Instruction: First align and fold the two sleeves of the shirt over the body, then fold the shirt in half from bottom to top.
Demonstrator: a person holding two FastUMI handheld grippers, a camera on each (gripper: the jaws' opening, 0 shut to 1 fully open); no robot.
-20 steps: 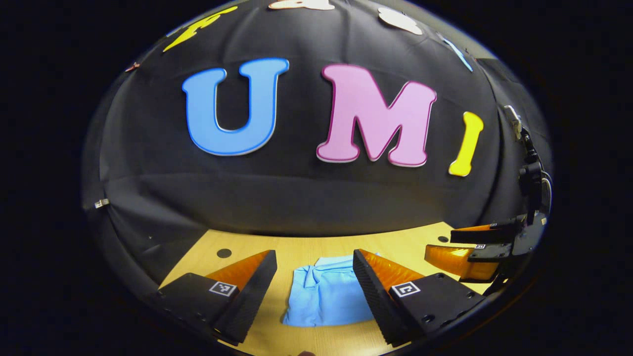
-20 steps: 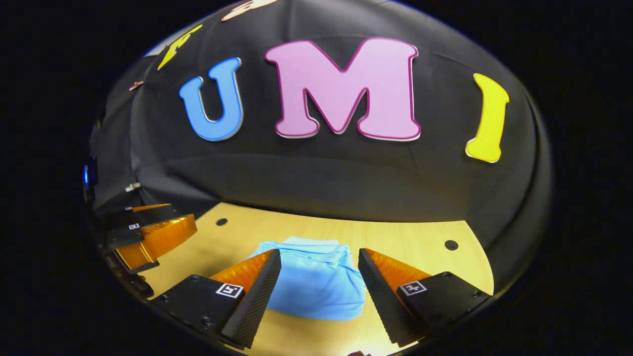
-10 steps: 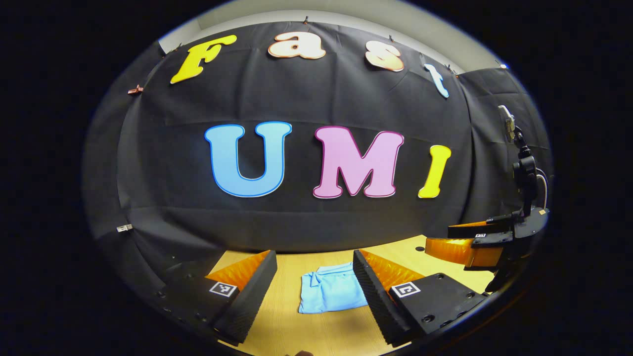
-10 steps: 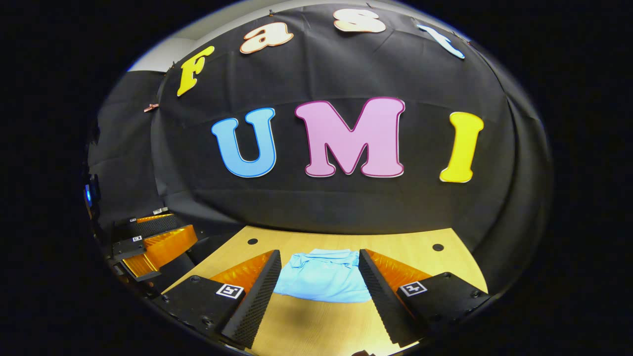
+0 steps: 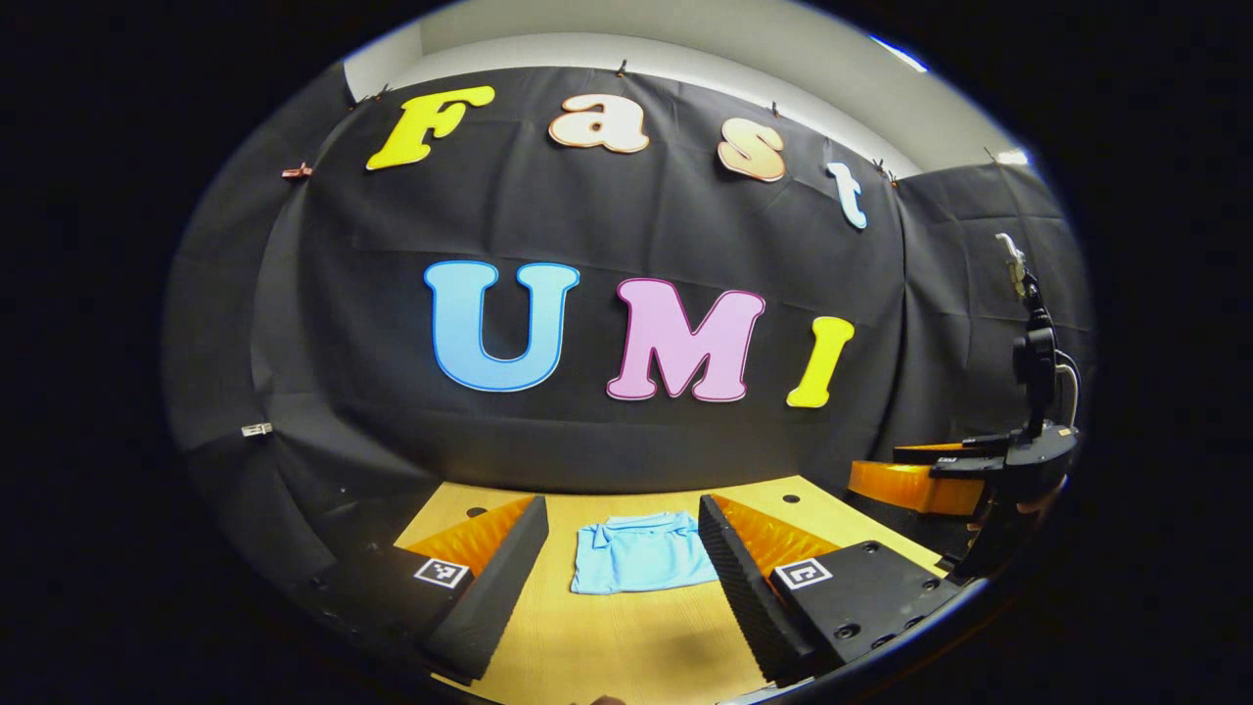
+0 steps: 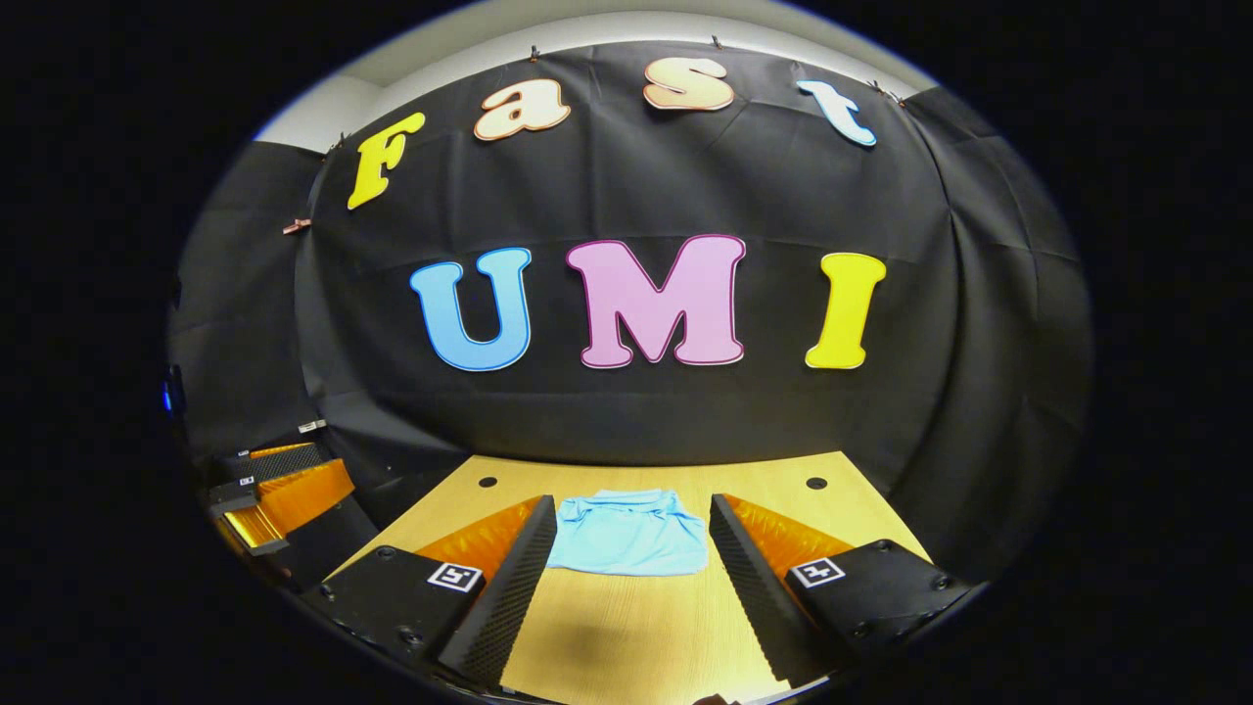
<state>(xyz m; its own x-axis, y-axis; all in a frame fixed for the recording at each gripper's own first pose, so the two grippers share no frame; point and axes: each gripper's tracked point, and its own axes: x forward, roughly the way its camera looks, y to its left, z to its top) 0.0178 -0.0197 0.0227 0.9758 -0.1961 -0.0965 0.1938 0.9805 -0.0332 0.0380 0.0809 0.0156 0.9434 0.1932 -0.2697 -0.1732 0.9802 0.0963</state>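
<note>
The left tongs (image 5: 619, 548) hung released, jaws apart, well short of the shirt (image 5: 641, 553), which lay as a compact folded packet, collar at the far side, on the worktop (image 5: 626, 646). Right of the shirt, the right tongs (image 6: 631, 553) were likewise released and empty. Folding looked done; a clean finish probably meant drawing both tongs away without brushing the fabric.

Shirt (image 5: 641, 554): we see a light blue garment, folded into a compact rectangle.
Pose: lying flat, collar at the far edge (we make out its fold lines in the left gripper view).
Place: on the wooden table (image 6: 626, 636), well apart from its near edge.
</note>
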